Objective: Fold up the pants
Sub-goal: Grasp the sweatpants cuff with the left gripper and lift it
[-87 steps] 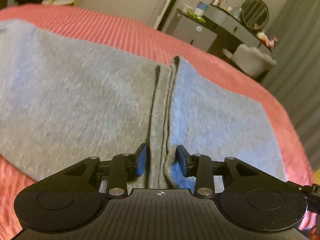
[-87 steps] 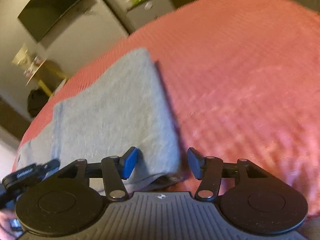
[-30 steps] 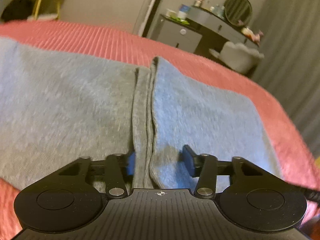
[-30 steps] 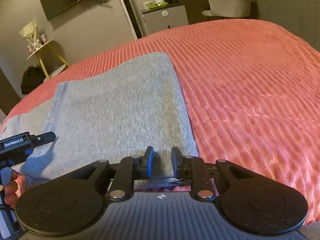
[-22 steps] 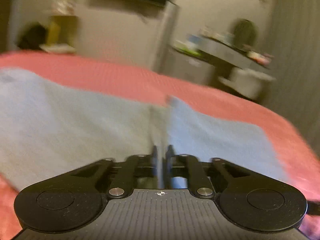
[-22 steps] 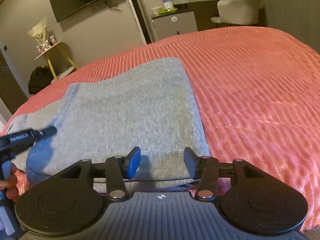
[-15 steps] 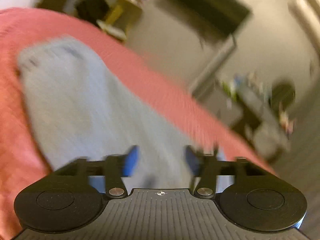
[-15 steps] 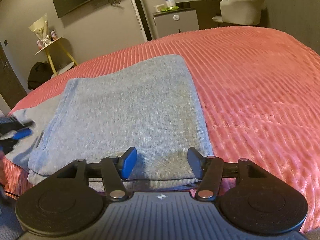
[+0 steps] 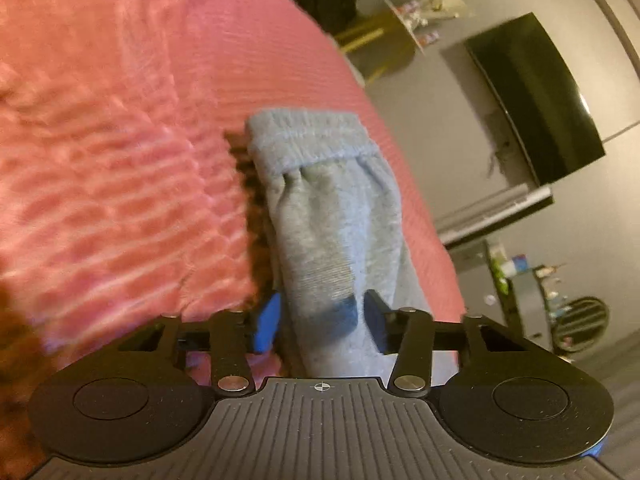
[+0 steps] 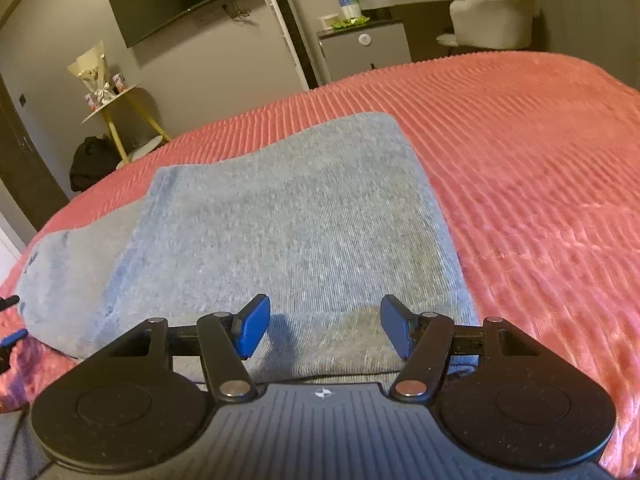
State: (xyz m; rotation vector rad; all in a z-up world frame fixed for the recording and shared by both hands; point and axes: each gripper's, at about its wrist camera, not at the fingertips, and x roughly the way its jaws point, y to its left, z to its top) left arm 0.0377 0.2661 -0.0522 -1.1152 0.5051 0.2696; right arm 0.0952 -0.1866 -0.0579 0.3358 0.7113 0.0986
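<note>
Pants (image 10: 288,232): grey sweatpants lying on the red bed (image 10: 540,152), just ahead of both grippers.
Done: one end is already folded over the rest, its edges lining up fairly squarely.
Left: the waistband end (image 9: 308,140) ahead of my left gripper (image 9: 320,320) is unfolded.
Left gripper: part open, jaws just closing around a grey fold; blur hides whether the pads press, probably not yet.
Right gripper (image 10: 322,330): jaws just spread wide, holding nothing, over the near edge.
</note>
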